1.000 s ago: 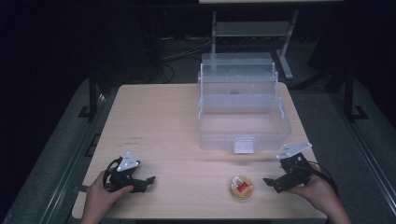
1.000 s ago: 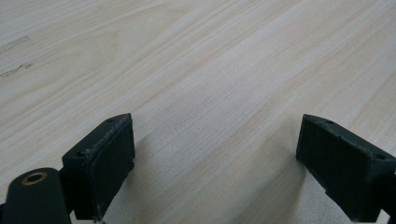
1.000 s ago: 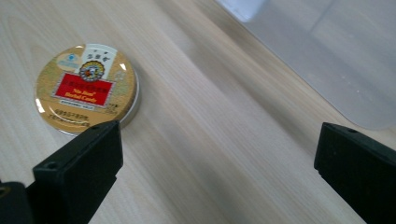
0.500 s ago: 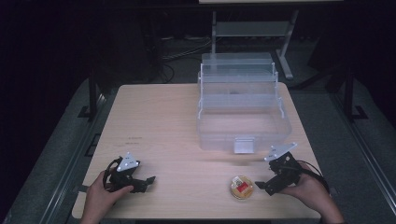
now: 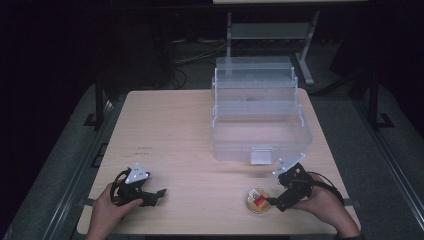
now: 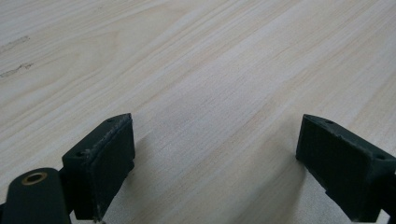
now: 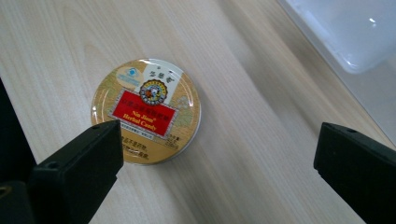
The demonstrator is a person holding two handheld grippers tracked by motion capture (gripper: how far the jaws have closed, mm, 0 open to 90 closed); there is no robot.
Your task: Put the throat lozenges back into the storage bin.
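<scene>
A round gold tin [image 5: 258,199] [image 7: 146,110] with a red label lies flat on the wooden table [image 5: 190,135] near the front edge. My right gripper [image 5: 276,201] [image 7: 219,172] is open just to the right of the tin, one jaw overlapping its lower edge in the right gripper view, nothing held. My left gripper [image 5: 161,194] [image 6: 212,170] rests open at the front left of the table, with bare wood between its jaws. A clear plastic tiered box [image 5: 257,117] stands open at the back right, its corner [image 7: 345,32] visible in the right gripper view.
A dark floor surrounds the table, with a metal stand [image 5: 270,30] and cables behind the box. The table's front edge lies close below both hands. Bare wood spans the left and middle of the table.
My right gripper has moved left and slightly forward toward the tin, from about a hand's width away to right beside it. The left gripper has stayed put.
</scene>
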